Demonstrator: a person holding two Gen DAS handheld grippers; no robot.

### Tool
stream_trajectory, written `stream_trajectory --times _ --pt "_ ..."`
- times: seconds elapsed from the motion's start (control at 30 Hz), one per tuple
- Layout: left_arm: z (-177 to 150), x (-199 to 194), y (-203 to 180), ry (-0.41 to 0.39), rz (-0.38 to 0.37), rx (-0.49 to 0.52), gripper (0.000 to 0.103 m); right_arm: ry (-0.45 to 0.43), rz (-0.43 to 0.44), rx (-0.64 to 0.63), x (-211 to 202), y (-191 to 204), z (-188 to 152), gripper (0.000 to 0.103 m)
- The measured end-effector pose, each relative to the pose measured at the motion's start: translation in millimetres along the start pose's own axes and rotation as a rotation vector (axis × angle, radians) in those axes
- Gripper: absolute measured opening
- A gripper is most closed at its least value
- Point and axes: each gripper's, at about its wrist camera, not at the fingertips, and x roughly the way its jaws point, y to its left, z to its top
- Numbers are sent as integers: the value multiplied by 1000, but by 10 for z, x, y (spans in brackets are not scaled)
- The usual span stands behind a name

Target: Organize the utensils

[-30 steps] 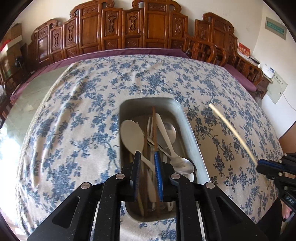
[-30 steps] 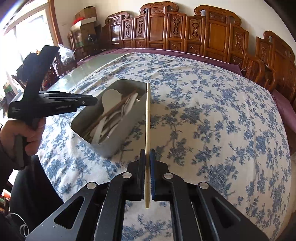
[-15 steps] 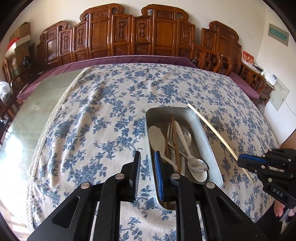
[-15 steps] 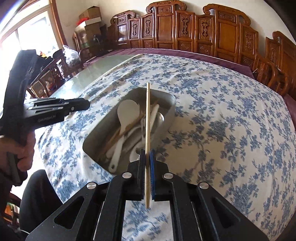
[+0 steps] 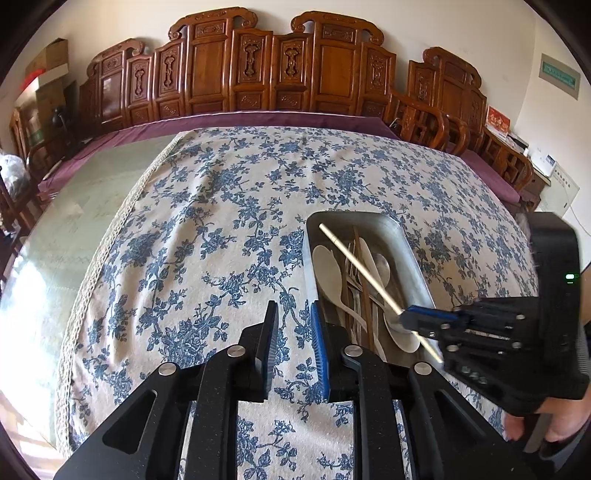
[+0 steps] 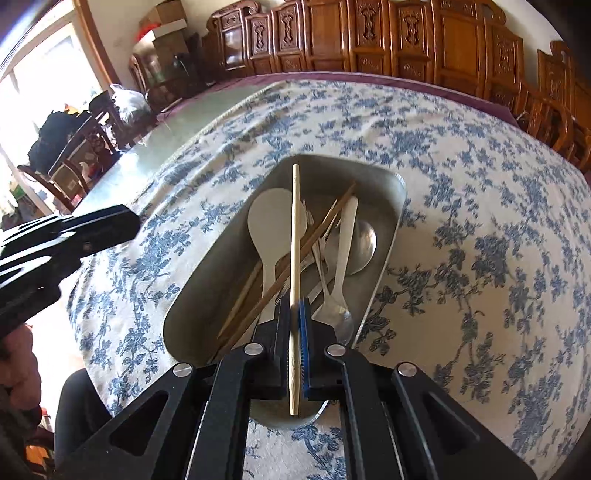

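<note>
A metal tray (image 6: 207, 280) sits on the floral cloth and holds a white rice paddle (image 6: 269, 221), brown chopsticks (image 6: 314, 240), a white spoon (image 6: 347, 236) and metal spoons (image 6: 360, 243). My right gripper (image 6: 295, 306) is shut on a pale chopstick (image 6: 295, 221), which points along the tray just above the utensils. From the left wrist view the same chopstick (image 5: 354, 258) slants over the tray (image 5: 413, 254), held by the right gripper (image 5: 410, 315). My left gripper (image 5: 293, 308) hangs over bare cloth left of the tray. Its jaws are opening with nothing between them.
Carved wooden chairs (image 5: 280, 62) line the far side of the table. Bare glass tabletop (image 5: 74, 221) lies left of the cloth's lace edge. A hand (image 5: 546, 417) holds the right gripper's handle at the near right. Cardboard boxes (image 6: 166, 26) are stacked by the window.
The right gripper has carried the pale chopstick leftward from beside the tray to over it and lower. The left gripper has drawn back off the tray to its left, its jaws slightly wider.
</note>
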Motion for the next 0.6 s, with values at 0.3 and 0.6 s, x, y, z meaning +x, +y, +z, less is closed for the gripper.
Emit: stream_trajectory --times 0.3,0.6 --pt "-23 -128 -67 -18 -3 10 20 -55 9 -14 -98 -25 -43 11" --pt "-89 -288 -214 -41 -18 22 20 -184 15 -49 -740 -51 -191 22"
